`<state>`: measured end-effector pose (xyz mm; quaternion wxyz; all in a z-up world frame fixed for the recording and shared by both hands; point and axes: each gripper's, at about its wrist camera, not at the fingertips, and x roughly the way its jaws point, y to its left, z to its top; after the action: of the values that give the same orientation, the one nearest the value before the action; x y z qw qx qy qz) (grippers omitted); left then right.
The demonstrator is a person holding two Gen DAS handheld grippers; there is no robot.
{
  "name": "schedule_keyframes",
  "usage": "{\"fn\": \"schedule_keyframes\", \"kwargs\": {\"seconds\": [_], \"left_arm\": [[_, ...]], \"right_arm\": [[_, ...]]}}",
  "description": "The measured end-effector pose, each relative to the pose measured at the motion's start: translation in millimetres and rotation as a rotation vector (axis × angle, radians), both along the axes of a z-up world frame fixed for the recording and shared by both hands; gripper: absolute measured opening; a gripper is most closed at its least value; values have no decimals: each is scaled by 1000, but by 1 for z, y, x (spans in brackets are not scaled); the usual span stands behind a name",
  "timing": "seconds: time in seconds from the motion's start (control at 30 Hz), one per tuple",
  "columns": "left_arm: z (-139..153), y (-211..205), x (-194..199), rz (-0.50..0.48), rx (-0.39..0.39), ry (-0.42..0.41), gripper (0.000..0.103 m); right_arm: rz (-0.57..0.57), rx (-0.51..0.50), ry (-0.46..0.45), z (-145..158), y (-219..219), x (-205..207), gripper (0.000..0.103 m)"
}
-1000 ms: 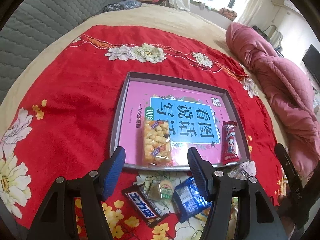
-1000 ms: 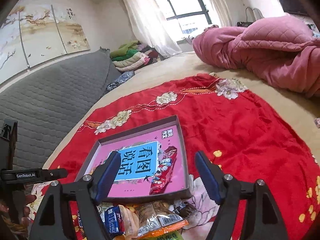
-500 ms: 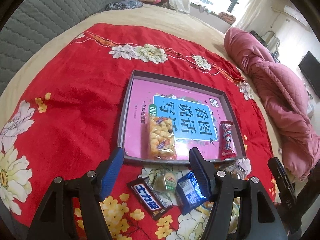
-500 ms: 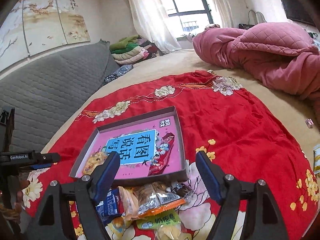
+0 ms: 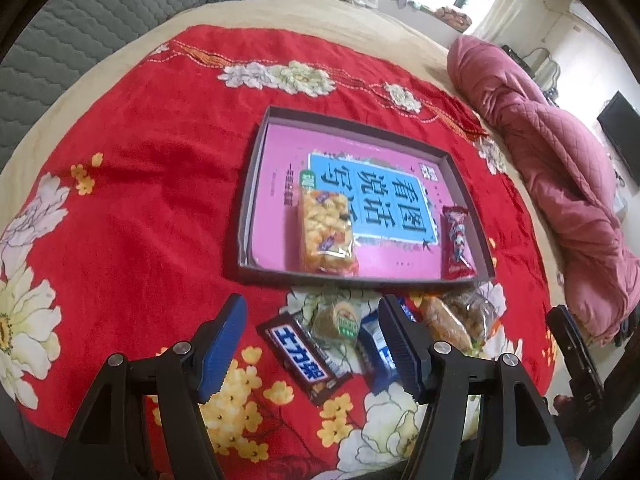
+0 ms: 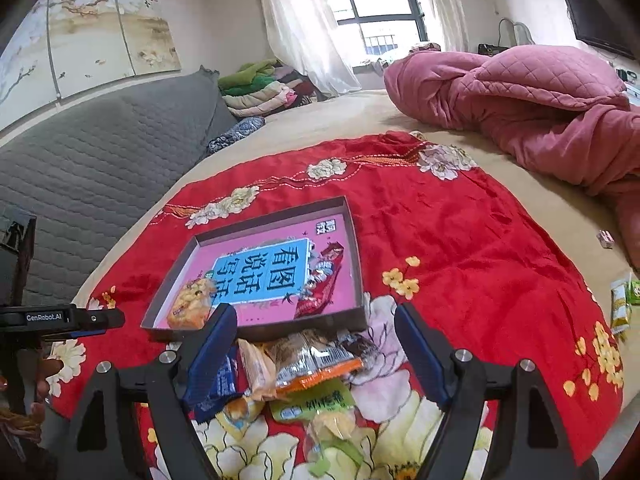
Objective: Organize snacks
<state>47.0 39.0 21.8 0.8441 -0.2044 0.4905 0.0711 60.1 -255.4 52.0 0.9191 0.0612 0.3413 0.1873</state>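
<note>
My left gripper (image 5: 312, 344) hangs open and empty over the chocolate bar (image 5: 303, 353), which lies slantwise on the bed near the box (image 5: 250, 184). My right gripper (image 6: 316, 336), also empty, is opening above the snack pile (image 6: 304, 364).

Both wrist cams look down, near, sharing tray (image 5: 256, 176) (image 6: 357, 256).

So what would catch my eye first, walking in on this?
Probably the bright red flowered blanket spread over the bed, with a shallow tray at its middle holding a pink book, a yellow snack pack and a red one. A heap of loose snacks lies just before the tray, between open blue-padded grippers.
</note>
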Motion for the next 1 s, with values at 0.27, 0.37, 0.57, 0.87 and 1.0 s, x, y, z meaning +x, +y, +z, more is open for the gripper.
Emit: {"fn": "schedule_keyframes", "kwargs": {"seconds": [0.27, 0.37, 0.57, 0.87, 1.0], "left_arm": [[-5, -6, -5, -31, 4, 18, 70], [-7, -7, -9, -33, 1, 28, 70], [-17, -8, -13, -43, -30, 60, 70], [-23, -8, -14, -39, -45, 81, 70], [-28, -11, -15, -41, -54, 98, 70]], "right_arm": [[-12, -11, 34, -3, -10, -11, 85], [-12, -18, 45, -5, -12, -12, 85], [-11, -36, 80, -11, -11, -13, 85], [-7, -73, 134, -22, -9, -9, 85], [3, -81, 141, -24, -7, -10, 85]]}}
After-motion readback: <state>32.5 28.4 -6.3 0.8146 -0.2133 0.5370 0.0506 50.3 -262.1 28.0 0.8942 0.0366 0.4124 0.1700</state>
